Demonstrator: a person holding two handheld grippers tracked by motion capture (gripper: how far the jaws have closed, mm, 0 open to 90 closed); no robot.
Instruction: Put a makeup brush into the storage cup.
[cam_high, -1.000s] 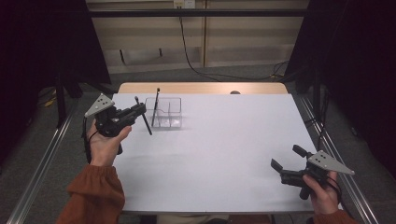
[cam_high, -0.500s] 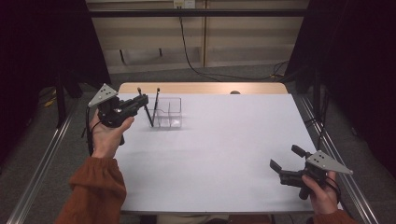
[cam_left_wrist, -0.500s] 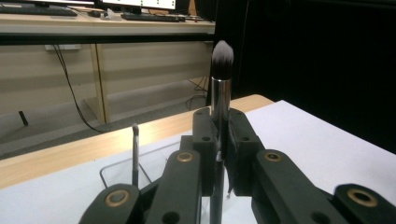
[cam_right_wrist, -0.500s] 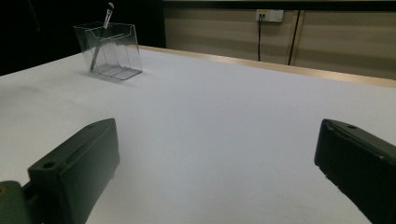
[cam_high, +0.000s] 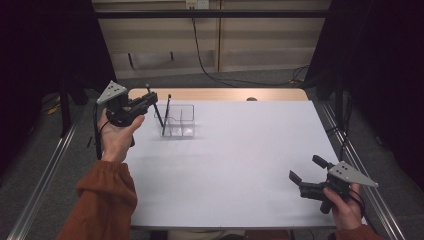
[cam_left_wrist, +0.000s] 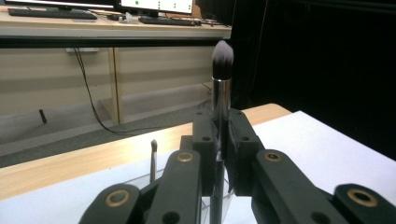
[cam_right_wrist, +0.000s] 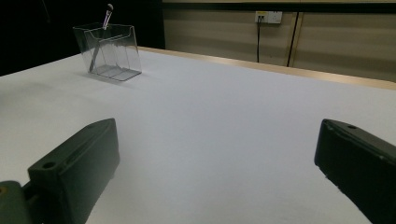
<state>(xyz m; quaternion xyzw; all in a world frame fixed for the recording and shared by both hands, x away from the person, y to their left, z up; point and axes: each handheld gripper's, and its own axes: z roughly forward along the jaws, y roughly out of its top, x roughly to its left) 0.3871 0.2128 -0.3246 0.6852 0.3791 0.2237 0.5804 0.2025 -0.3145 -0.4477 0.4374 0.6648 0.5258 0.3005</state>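
Two makeup brushes are in play, and a clear plastic holder (cam_high: 178, 121) stands at the far left of the white worktop (cam_high: 235, 170). One thin brush (cam_high: 165, 114) already stands in the holder, leaning against its left wall with its tip above the rim; the right claw's view shows it there too (cam_right_wrist: 106, 15).

The second brush (cam_left_wrist: 221, 93), with a chrome collar and a soft dark tuft, is clamped in the left claw (cam_left_wrist: 219, 154). The jaws are pressed tight on its handle, the tuft pointing up and the lower handle hanging below the jaws. From the high view this claw (cam_high: 150, 97) is held above the worktop, just to the left of the holder, with the brush (cam_high: 153, 106) slanting down toward the holder's near-left corner; whether the handle tip is above the rim or beside it I cannot tell.

The right claw (cam_high: 307, 175) rests low at the near right corner of the worktop, well apart from the holder, its jaws spread wide with nothing between them (cam_right_wrist: 215, 172).

Judging by this, the job looks about half done: one brush is stowed, the other is gripped but not yet in the holder. What seems left is to bring the handle over an open compartment, lower it in and let go.
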